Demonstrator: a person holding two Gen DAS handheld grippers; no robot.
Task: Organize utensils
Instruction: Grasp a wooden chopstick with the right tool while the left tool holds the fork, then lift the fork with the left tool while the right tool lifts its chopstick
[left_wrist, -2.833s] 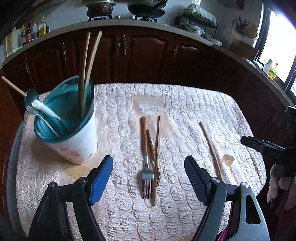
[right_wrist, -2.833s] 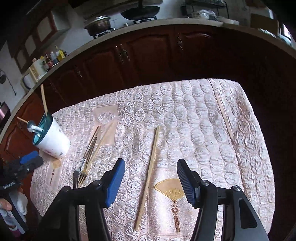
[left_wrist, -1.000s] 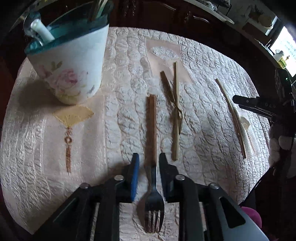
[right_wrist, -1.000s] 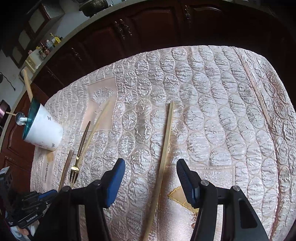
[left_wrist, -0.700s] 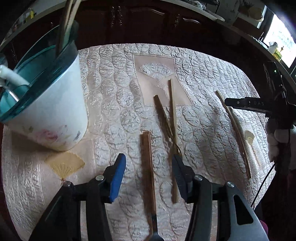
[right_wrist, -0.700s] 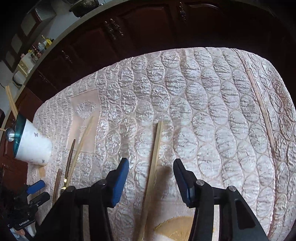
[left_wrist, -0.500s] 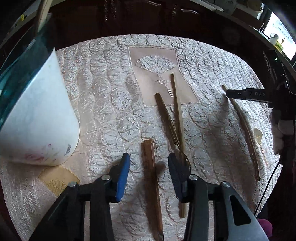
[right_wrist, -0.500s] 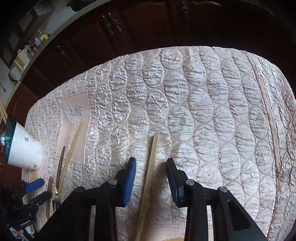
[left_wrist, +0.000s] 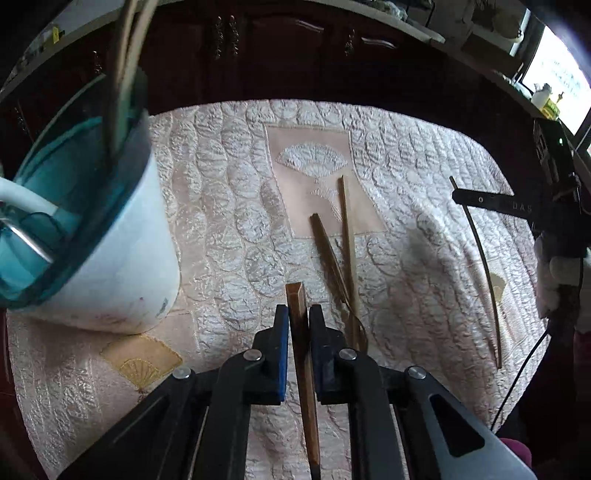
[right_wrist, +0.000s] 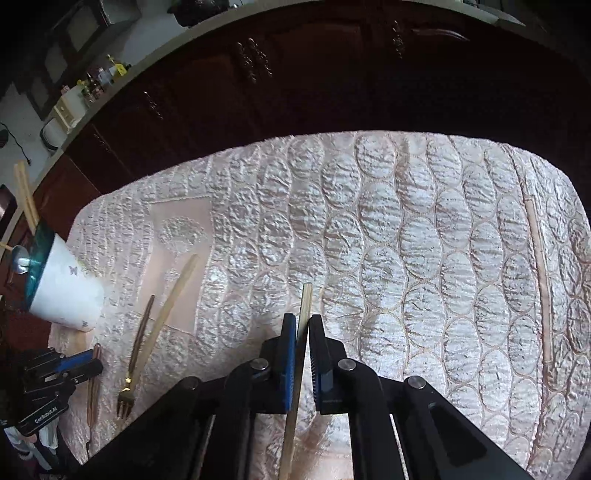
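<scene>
My left gripper is shut on the wooden handle of the fork, near its far end. My right gripper is shut on a pale chopstick; that chopstick also shows at the right in the left wrist view. The white utensil cup with a teal rim stands at the left, holding chopsticks and a ladle; it also shows in the right wrist view. A gold fork and another chopstick lie crossed on the quilted cloth.
Dark wood cabinets curve round the far side of the table. The cloth's edge drops off at the right. The left gripper body shows at the lower left of the right wrist view.
Both grippers have closed: the left on the fork's wooden handle, the right on the chopstick. Both were open around them half a second ago.
</scene>
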